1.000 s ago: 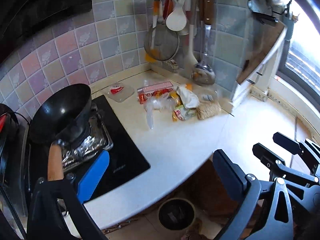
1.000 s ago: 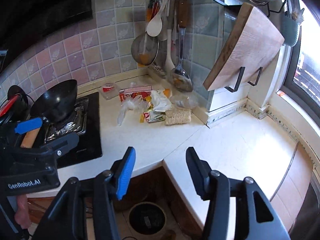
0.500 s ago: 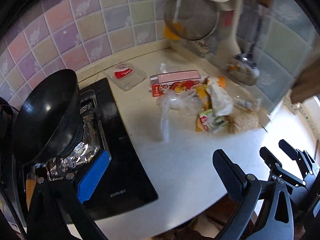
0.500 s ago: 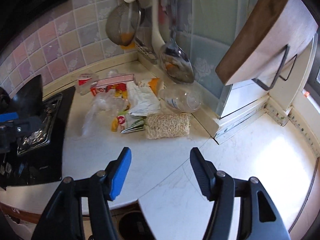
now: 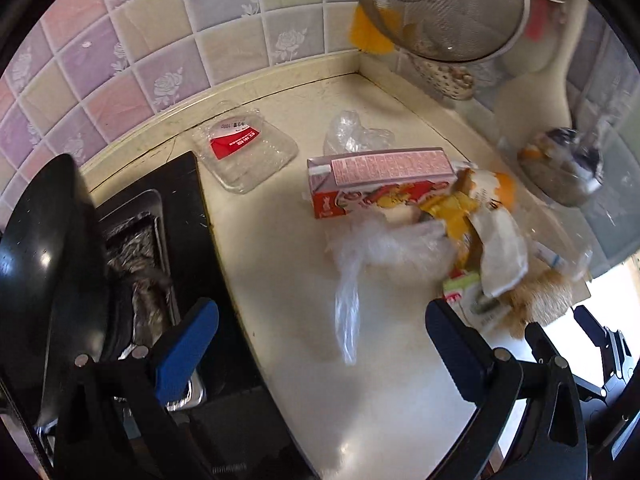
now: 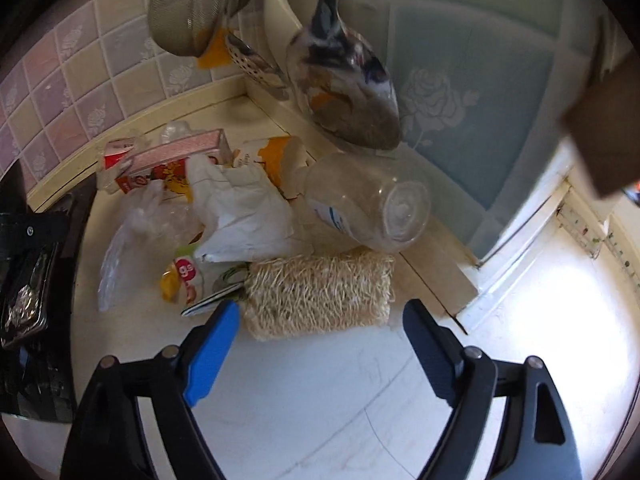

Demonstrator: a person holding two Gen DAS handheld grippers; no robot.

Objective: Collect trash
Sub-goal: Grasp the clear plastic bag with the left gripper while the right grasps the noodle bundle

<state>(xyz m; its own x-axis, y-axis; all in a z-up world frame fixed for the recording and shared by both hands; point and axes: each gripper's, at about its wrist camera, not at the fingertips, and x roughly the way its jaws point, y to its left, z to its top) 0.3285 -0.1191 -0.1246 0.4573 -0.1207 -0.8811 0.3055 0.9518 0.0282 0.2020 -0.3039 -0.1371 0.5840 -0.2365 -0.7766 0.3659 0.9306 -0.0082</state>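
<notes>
Both claws had come down and in toward the corner of the counter [image 5: 392,384] since a second earlier, when the floor and a bin below the counter edge were in view; by this moment the heap of trash filled both views. Farthest left, a black wok [image 5: 48,264] sat over the foil-lined stove [image 5: 148,256], and just beside the stove lay a clear plastic tray [image 5: 248,152] with a red label, apart from the heap. The left claw [image 5: 320,328] hovered over bare counter with its jaws spread wide and nothing between them; a limp clear plastic bag [image 5: 352,280] trailed toward it from the heap. Beyond that lay a red and pink carton [image 5: 380,184] on its side, with a crumpled white wrapper [image 6: 244,208] and a small yellow packet [image 6: 184,276] against it. Further right, the right claw [image 6: 320,324] had just been opening and stood wide, empty, its pads flanking the near side of a straw-coloured scrubber [image 6: 320,292] without pressing on it. A clear bottle [image 6: 368,204] lay on its side behind the scrubber, near the wall. The step in hand looked like the approach for a first pick. Next, the right claw would need to ease forward so the scrubber sat fully between the pads, then close; the left would need to reach on to the bag or carton.
</notes>
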